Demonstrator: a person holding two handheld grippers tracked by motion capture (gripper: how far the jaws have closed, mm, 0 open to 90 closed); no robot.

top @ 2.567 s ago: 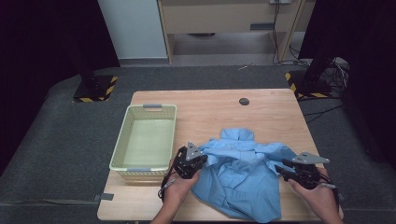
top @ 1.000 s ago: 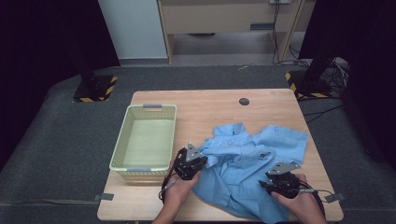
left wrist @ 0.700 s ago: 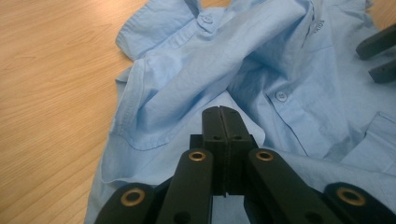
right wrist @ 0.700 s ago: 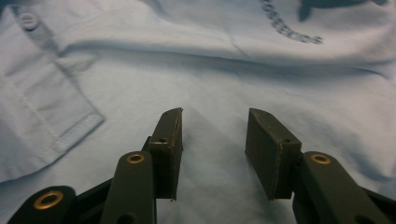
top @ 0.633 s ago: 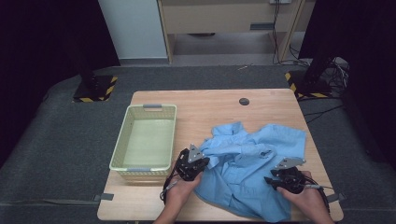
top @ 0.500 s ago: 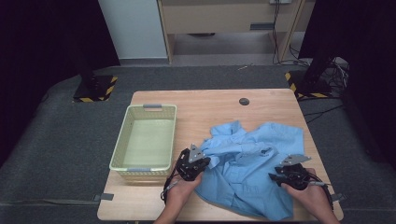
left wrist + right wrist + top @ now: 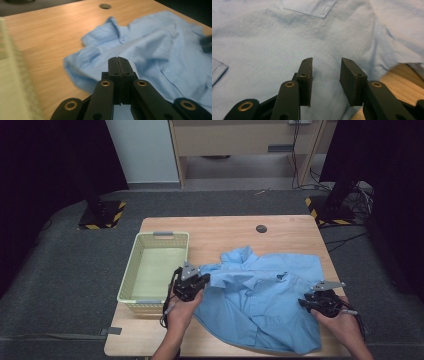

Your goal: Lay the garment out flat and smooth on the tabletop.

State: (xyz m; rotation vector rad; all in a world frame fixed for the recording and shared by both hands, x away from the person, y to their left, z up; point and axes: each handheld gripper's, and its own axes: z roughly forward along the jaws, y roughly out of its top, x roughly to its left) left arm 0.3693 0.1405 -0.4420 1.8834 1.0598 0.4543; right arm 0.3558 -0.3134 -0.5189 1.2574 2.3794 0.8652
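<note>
Shirt now spread wider across tabletop; left gripper pinches its edge, right gripper fingers closing, nothing gripped.

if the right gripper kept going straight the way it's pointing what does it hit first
Most likely the blue shirt. The right gripper points across the cloth, which lies just ahead of and under its parted jaws, with nothing else in between. How far above the fabric the tips sit is hard to judge.

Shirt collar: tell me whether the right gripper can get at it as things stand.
Probably yes. The right gripper is open over the shirt's near right edge, and only flat cloth lies between it and the collar.
</note>
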